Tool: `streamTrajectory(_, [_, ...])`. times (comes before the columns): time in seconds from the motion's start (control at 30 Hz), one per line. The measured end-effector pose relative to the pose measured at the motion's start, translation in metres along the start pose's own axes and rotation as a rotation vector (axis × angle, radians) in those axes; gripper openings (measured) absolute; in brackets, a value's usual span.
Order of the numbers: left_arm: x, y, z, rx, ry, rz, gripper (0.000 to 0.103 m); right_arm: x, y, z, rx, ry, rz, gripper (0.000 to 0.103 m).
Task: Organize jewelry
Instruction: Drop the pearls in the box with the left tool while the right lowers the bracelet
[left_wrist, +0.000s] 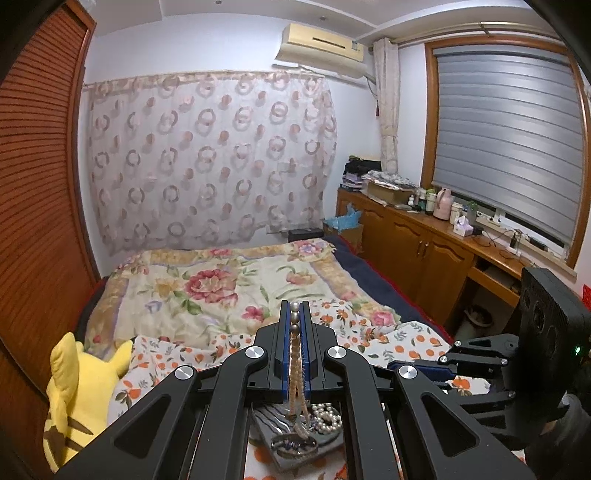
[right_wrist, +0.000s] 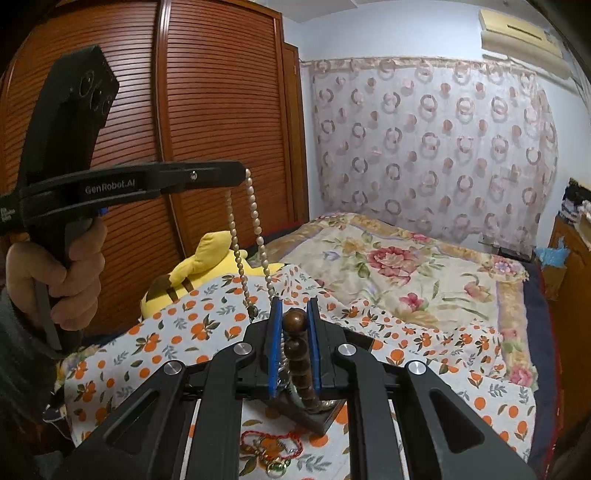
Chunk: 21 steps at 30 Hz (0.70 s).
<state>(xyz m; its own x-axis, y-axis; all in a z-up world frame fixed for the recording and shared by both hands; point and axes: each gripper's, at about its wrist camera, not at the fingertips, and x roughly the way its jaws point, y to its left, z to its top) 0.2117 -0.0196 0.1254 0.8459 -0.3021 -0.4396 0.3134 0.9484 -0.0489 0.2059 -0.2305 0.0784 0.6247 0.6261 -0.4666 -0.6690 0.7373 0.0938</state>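
My left gripper (left_wrist: 294, 308) has its fingers (left_wrist: 284, 332) clamped on a pearl necklace (right_wrist: 255, 229), whose two strands hang down to the dark stand (right_wrist: 306, 417) on the orange-print cloth (right_wrist: 424, 350) of the bed. My right gripper (right_wrist: 293, 314) grips the stand's brown beaded post (right_wrist: 295, 347) between its blue pads. A red cord bracelet (right_wrist: 269, 443) lies just before the stand.
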Motion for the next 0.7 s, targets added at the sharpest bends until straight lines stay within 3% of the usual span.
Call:
streamTrajectory(0.37, [0.056,0.018,-0.030,-0.031,0.109,-0.008,0.004,0.041,-0.022,0.001,0.028,0.024,0.029,0.015])
streamTrajectory(0.7, [0.080,0.022,-0.064,-0.036,0.184,-0.010,0.004,0.076,-0.035,-0.007,0.041,0.075,0.019,0.015])
